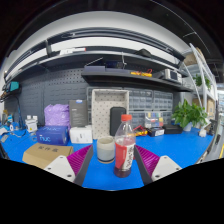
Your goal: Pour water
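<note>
Gripper view, bottle [124, 147] between spread fingers [78, 160]

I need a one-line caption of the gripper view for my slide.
Open tool facing a red-capped bottle and a cup standing on the blue table.

The gripper [112, 160] has two white, blocky fingers, each lined on its inner face with a ridged magenta pad [79, 158].

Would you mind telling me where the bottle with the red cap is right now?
In the gripper view, the bottle stands upright on the blue table between the open fingers, nearer the right one, with a white cup just to its left.
</note>
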A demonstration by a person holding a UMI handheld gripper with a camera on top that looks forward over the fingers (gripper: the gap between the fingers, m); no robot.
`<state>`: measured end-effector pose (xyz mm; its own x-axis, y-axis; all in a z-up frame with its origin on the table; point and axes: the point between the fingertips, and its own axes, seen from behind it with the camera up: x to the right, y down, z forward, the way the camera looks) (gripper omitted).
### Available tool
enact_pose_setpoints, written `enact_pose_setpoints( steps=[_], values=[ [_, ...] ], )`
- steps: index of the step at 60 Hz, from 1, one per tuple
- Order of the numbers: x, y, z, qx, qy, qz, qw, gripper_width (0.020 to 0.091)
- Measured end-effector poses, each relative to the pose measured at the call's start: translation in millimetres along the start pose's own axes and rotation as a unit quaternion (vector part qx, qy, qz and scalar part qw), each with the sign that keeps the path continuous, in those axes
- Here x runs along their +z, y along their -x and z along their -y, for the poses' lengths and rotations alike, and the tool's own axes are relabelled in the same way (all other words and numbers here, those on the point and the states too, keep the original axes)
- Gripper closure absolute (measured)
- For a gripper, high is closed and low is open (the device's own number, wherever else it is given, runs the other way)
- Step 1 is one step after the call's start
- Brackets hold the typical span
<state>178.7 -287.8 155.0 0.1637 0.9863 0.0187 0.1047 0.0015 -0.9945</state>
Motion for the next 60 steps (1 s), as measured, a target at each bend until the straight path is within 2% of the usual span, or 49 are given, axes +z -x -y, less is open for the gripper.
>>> enact_pose_setpoints(
  steps=[7, 13, 21, 28, 35, 39, 44, 46, 60],
  values=[
    [6, -9, -9, 0.002, 0.007, -0.005, 1.000, 0.0272],
    [30, -32, -22, -0.002, 0.009, 0.013, 1.000, 0.0277],
    [61, -31, -27, -0.003, -0.002, 0.029, 1.000, 0.0263],
    [89, -34, -36, -0.014, 0.005, 0.037, 0.999, 0.0256],
    [111, -35, -43, -0.012, 0.009, 0.049, 0.999, 0.0283],
    [118, -36, -44, -0.010, 0.006, 0.052, 0.999, 0.0333],
    [122, -35, -41, -0.004, -0.011, 0.061, 0.998, 0.0574],
    [122, -34, -41, -0.001, -0.014, 0.065, 0.998, 0.0578],
    [121, -31, -40, -0.016, -0.023, 0.074, 0.997, 0.0735]
  ],
)
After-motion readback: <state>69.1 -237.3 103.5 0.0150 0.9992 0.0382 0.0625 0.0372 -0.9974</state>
